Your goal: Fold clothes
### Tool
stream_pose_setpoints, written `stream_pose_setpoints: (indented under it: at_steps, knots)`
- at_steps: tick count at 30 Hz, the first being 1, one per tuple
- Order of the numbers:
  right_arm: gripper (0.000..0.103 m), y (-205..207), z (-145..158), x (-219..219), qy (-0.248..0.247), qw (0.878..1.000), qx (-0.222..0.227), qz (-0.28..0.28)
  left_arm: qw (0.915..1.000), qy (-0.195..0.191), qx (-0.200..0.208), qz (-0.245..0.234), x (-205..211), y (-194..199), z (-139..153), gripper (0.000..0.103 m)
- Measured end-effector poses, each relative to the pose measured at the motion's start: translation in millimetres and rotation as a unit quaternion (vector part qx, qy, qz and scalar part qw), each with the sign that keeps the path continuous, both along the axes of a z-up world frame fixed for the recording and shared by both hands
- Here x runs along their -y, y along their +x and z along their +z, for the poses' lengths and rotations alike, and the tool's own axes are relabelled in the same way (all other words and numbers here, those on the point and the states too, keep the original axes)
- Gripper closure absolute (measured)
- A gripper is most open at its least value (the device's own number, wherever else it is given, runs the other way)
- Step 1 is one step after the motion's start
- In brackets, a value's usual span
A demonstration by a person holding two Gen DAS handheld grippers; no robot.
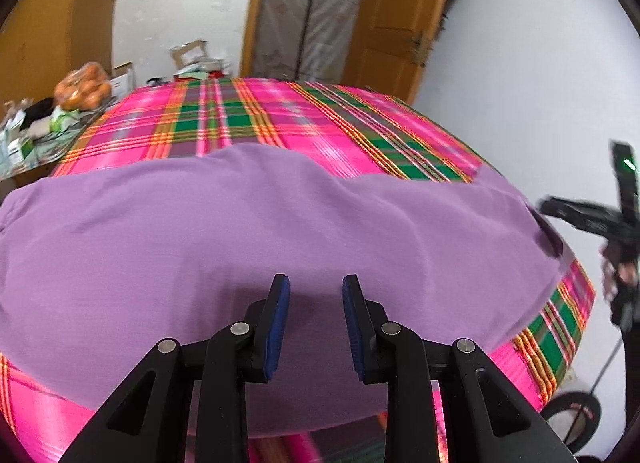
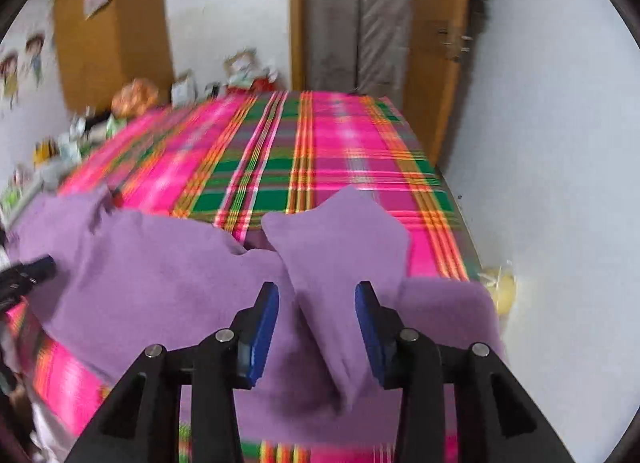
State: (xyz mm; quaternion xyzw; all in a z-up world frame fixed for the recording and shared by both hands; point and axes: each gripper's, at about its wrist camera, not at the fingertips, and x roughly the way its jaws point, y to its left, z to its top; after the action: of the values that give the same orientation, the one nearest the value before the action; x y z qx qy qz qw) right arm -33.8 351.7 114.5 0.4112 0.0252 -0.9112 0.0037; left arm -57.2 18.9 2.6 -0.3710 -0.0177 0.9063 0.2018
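A purple garment (image 1: pixel 248 223) lies spread across the near end of a table covered with a pink and green plaid cloth (image 1: pixel 280 119). My left gripper (image 1: pixel 316 287) is open just above the garment's middle, holding nothing. In the right wrist view the garment (image 2: pixel 160 271) shows a sleeve (image 2: pixel 340 239) folded inward, lying between the jaws. My right gripper (image 2: pixel 316 295) is open over that sleeve, not gripping it. The right gripper also shows in the left wrist view (image 1: pixel 600 219), off the table's right edge.
A bag of oranges (image 1: pixel 84 87), boxes and clutter (image 1: pixel 28 131) sit along the table's far left. A wooden door (image 1: pixel 400 15) and white wall (image 1: pixel 520 63) stand behind and to the right. A black ring (image 1: pixel 572 419) lies on the floor.
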Motion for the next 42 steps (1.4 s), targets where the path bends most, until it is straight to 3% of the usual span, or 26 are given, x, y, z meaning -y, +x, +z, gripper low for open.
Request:
stream_pose_setpoints:
  at_steps: [3,6,12,16,20,23,26,28,30,35,39,42]
  knots:
    - [0.064,-26.5,-18.1,7.5,0.020,0.999,0.026,0.023,0.9999,-0.012,0.001,-0.003,-6.3,1.3,-2.6,0.075]
    - [0.100,-37.4,-23.5,0.2,0.017,0.999,0.030,0.011,1.0000,-0.006,0.005,0.001,-4.7,1.1,-4.4,0.075]
    - [0.100,-7.6,-3.4,-46.2,-0.069,0.996,-0.028,-0.054,1.0000,0.001,0.004,-0.005,-3.1,2.0,-5.6,0.075]
    - [0.100,41.0,9.0,-93.0,-0.132,0.978,-0.071,-0.142,1.0000,0.000,-0.006,-0.003,-2.3,4.4,-2.4,0.075]
    - [0.100,82.2,-14.8,-137.9,-0.203,0.951,-0.060,-0.227,0.9999,0.008,-0.007,-0.012,-5.7,7.9,0.3,0.075]
    - [0.096,86.7,-40.5,-150.7,-0.217,0.946,-0.017,-0.242,0.9995,0.017,-0.005,-0.027,-12.5,11.2,1.6,0.075]
    - [0.091,89.8,-40.2,-145.6,-0.179,0.958,-0.020,-0.225,0.9990,0.011,-0.009,-0.043,-22.5,16.2,3.5,0.075]
    - [0.069,89.2,-31.9,-140.9,-0.134,0.967,-0.033,-0.213,0.9987,0.009,-0.011,-0.050,-28.2,17.9,4.9,0.075]
    - [0.062,86.8,-24.5,-131.5,-0.084,0.977,-0.040,-0.190,0.9983,0.006,-0.013,-0.056,-33.8,19.6,6.1,0.074]
    - [0.058,75.3,-21.5,-88.1,0.020,0.996,-0.041,-0.081,0.9973,0.001,-0.013,-0.072,-46.2,23.7,6.0,0.074]
    - [0.058,60.3,-30.9,-61.3,0.114,0.993,-0.036,-0.020,0.9968,-0.007,-0.012,-0.079,-51.8,26.3,4.9,0.074]
    - [0.058,53.9,-34.2,-58.2,0.130,0.991,-0.030,0.000,0.9966,-0.011,-0.013,-0.081,-53.4,27.9,5.7,0.074]
